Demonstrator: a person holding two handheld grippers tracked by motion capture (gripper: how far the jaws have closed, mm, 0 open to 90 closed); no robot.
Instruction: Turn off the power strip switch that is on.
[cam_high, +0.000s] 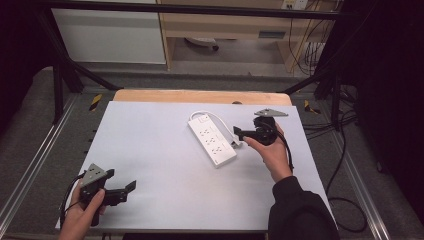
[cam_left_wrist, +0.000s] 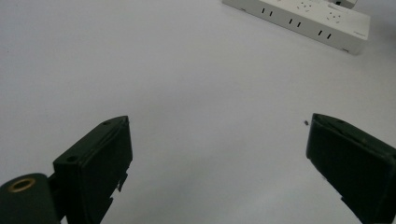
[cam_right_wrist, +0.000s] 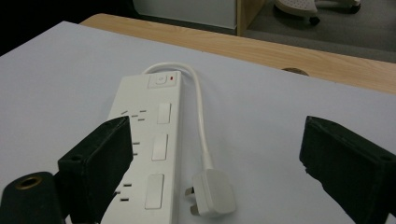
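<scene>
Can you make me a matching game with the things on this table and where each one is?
Things:
1. power strip
2. plug
3. left gripper
4. red light

Places or states:
A. near the table's front left corner, fingers open
B. next to the switch on the strip
C. middle of the white sheet, lying flat
D. lying beside the strip on its short cord

Pairs: 1-C, 2-D, 3-A, 4-B

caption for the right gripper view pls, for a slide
Open right gripper poised over a white power strip and its plug.
</scene>
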